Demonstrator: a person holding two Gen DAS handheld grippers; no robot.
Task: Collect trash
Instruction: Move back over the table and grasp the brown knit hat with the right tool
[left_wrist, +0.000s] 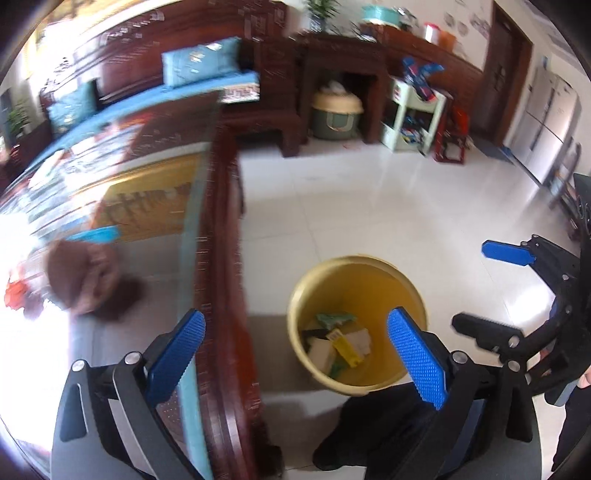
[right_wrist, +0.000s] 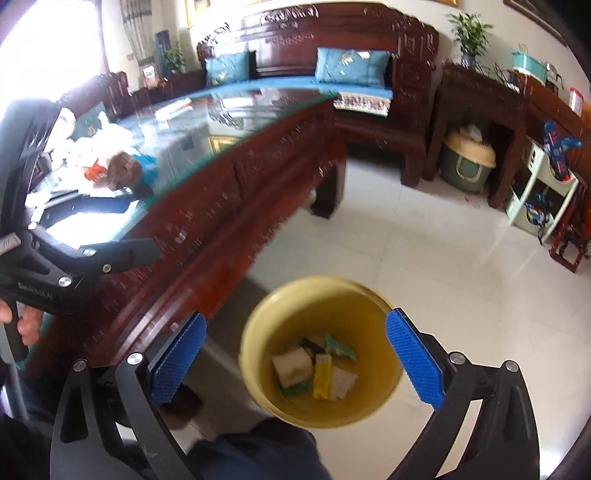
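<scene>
Gaping empty: L gripper, R gripper, above bin.

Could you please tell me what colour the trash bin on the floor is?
Yellow; the trash bin shows best in the right wrist view.

Your brown lump on the glass table is smeared by blur, so you cannot tell what it is; the white and red litter beside it washes out in window glare. In the yellow bin, the wrappers are too soft to read, and your knee hides its near rim
</scene>
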